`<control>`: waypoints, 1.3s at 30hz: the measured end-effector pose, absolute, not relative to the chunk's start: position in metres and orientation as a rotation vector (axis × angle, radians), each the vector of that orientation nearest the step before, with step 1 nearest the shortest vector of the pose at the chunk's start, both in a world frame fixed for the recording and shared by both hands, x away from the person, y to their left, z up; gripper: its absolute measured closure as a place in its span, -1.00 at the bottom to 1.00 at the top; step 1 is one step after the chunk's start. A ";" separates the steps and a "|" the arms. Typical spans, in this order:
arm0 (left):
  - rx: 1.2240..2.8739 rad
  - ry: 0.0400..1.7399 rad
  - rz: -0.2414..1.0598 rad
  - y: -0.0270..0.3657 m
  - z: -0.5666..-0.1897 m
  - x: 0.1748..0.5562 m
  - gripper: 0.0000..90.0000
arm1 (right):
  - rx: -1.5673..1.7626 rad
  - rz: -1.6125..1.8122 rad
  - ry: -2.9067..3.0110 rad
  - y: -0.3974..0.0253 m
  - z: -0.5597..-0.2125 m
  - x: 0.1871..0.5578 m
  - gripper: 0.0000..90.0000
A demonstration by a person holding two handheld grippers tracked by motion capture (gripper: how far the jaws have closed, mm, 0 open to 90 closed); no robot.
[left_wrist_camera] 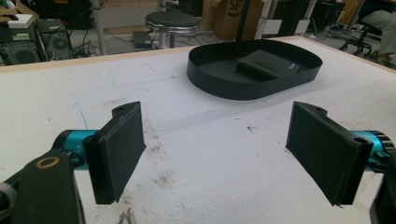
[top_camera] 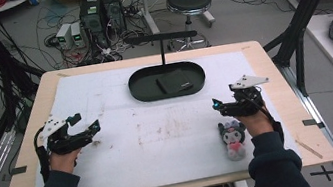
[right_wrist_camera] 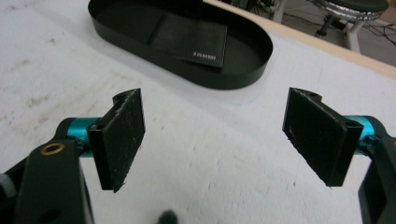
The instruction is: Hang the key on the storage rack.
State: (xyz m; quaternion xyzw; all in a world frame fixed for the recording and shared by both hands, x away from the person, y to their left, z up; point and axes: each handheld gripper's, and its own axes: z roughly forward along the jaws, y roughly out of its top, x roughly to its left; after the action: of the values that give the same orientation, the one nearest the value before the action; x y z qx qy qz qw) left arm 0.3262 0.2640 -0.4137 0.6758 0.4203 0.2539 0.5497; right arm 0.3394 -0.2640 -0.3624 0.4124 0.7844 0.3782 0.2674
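From the high view, your right gripper (top_camera: 218, 106) hovers just beyond the plush toy (top_camera: 233, 138), which lies on its back on the white mat (top_camera: 161, 140) near the table's front right, beside your right hand (top_camera: 255, 122). The toy looks light and soft, likely to squash under the pads, so take it across the round head or the body, not by an ear. Your left gripper (top_camera: 90, 130) sits low at the left edge of the mat, well apart from the toy, forearm angled inward. The black oval tray (top_camera: 140, 85) with a dark wallet (top_camera: 175, 81) in it stands at the far middle.

In the left gripper view, the jaws stand wide apart with nothing between them, aimed across bare mat toward the tray (left_wrist_camera: 210, 77).

In the right gripper view, the jaws are likewise spread and empty, pointing at the tray (right_wrist_camera: 233, 79) and wallet (right_wrist_camera: 191, 42); a dark tuft of the toy (right_wrist_camera: 167, 217) peeks in at the bottom edge.
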 end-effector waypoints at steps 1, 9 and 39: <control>1.599 0.995 0.602 0.264 -0.414 0.326 -0.58 | 1.119 1.010 2.127 -0.264 -0.365 0.337 -0.52; 1.620 0.985 0.608 0.259 -0.413 0.325 -0.58 | 1.178 0.934 2.196 -0.272 -0.388 0.322 -0.52; 1.637 0.990 0.605 0.257 -0.416 0.329 -0.58 | 0.912 0.999 2.473 -0.252 -0.404 0.347 0.36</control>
State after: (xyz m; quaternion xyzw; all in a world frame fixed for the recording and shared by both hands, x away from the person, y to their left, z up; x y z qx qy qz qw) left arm 0.3295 0.2567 -0.4158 0.6879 0.4160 0.2541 0.5378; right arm 0.3472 -0.2517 -0.4041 0.3192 0.8660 0.3497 0.1607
